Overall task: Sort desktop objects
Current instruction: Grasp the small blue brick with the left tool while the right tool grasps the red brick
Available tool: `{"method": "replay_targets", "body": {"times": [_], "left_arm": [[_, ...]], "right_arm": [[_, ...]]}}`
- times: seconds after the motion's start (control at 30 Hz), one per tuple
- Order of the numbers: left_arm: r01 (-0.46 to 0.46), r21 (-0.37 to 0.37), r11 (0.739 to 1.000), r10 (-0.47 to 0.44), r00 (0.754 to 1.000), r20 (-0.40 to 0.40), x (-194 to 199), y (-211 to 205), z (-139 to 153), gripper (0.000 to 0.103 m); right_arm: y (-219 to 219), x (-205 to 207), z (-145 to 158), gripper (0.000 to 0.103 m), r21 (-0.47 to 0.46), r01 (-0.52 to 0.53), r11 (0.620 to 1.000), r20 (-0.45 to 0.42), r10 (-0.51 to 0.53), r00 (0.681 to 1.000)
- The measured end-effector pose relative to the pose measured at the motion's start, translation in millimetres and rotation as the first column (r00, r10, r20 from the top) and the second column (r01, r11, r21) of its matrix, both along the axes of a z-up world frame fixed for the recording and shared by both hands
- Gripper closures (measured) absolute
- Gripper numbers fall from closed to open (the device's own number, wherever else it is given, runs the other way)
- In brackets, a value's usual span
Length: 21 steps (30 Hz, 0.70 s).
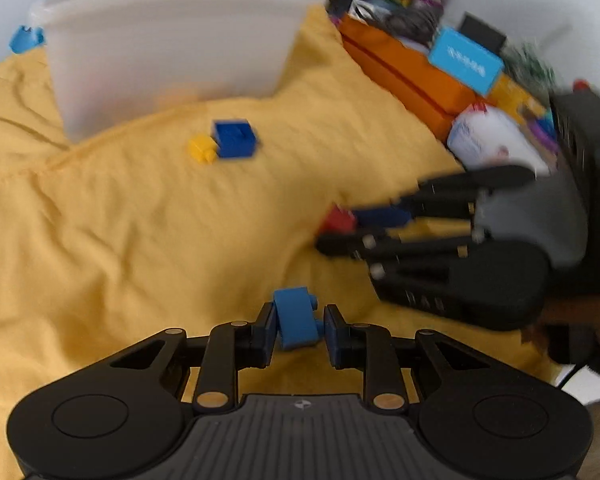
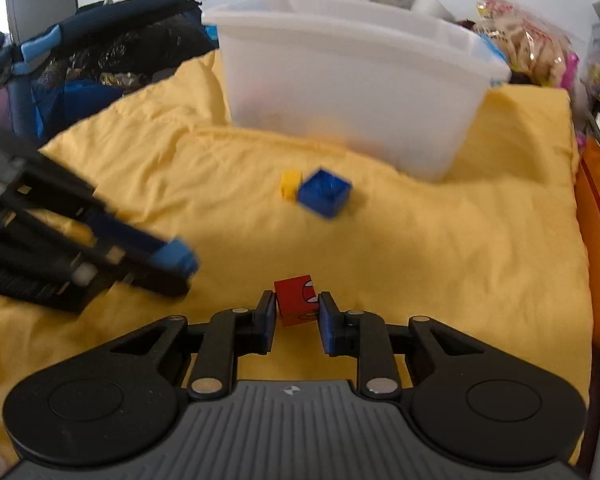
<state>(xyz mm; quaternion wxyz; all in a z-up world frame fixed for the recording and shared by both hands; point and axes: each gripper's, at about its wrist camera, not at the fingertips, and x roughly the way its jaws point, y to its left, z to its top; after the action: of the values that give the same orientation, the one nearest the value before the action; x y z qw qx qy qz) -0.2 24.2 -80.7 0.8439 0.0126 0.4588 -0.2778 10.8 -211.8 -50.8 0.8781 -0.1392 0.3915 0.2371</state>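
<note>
Rumpled yellow cloth [image 2: 440, 248] covers the whole work surface, with clutter crowding its far and side edges.

On it, the left gripper [image 1: 299, 322] has its jaws clamped on a light blue plastic brick [image 1: 296, 318], the pads pressing both sides. The right gripper [image 2: 296, 308] has its jaws clamped on a red printed cube [image 2: 296, 300]; in the left wrist view that cube is only a red smear at the fingertips.

Farther out, a small yellow brick [image 2: 291, 184] touches a dark blue square brick [image 2: 325, 192], both lying loose on the cloth. Behind them stands a translucent white plastic tub [image 2: 352, 92]; faint shapes show through its wall, too dim to tell.

A long orange box [image 1: 404, 72] borders the cloth's right edge. Motion blur smears each gripper in the other's view.
</note>
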Motion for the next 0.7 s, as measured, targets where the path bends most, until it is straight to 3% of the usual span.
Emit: {"method": "replay_targets", "body": {"times": [0.13,0.37,0.5,0.7], "left_arm": [[-0.018,0.005,1.000,0.017,0.999,0.043,-1.5,0.4,1.0,0.073],[-0.105,0.078,0.991,0.096,0.988,0.119,0.6,18.6,8.3,0.067],[-0.159,0.058,0.986,0.151,0.980,0.132,3.9,33.9,12.8,0.065],[-0.139,0.107,0.985,0.120,0.979,0.166,5.2,31.1,12.2,0.065]], "right_arm": [[0.4,-5.9,-9.1,0.078,-0.005,0.005,1.000,0.016,-0.005,1.000],[0.9,-6.7,-9.5,0.078,-0.011,-0.007,1.000,0.027,0.008,1.000],[-2.0,-10.6,-10.1,0.077,-0.008,-0.017,1.000,0.034,0.017,0.999],[-3.6,-9.8,-10.7,0.077,-0.001,-0.025,1.000,0.034,0.025,0.999]]}}
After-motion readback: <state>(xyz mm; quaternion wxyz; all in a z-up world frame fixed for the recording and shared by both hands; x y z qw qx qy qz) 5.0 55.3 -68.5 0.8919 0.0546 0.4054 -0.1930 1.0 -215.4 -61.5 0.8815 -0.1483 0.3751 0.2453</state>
